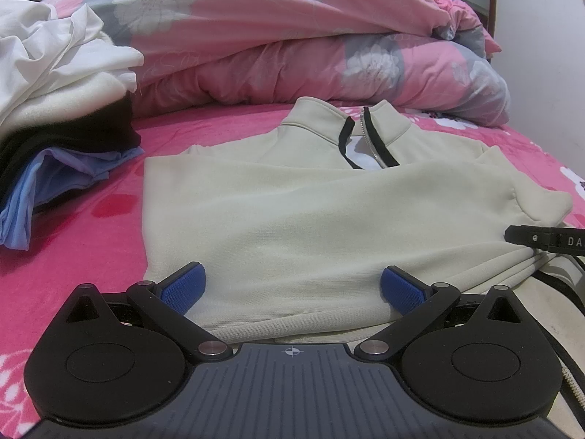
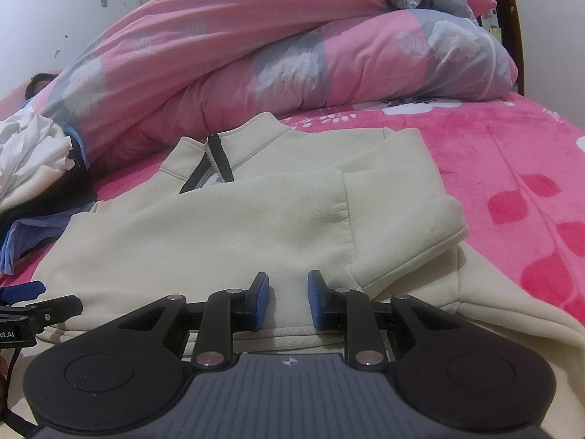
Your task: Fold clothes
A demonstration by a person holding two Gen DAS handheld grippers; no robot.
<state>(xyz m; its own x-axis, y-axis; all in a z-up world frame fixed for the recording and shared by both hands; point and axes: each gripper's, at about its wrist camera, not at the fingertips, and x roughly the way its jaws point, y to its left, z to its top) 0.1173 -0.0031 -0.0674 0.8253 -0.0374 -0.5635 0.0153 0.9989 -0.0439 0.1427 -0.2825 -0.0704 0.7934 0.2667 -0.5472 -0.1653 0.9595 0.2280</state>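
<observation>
The sweatshirt (image 1: 292,212) is pale cream, its half-zip collar (image 1: 362,135) edged in black around a silver zipper. Under the sweatshirt, the bedsheet (image 1: 91,226) is hot pink with red leaves and white blossoms. Behind the sweatshirt, the quilt (image 1: 285,47) is soft pink with grey patches carrying white flowers. Left of the sweatshirt, the clothes pile (image 1: 55,117) stacks white on top, then cream, black and light blue at the bottom. Both the left gripper (image 1: 291,289) and the right gripper (image 2: 289,300) are black with blue pads and a ribbed grey body.
</observation>
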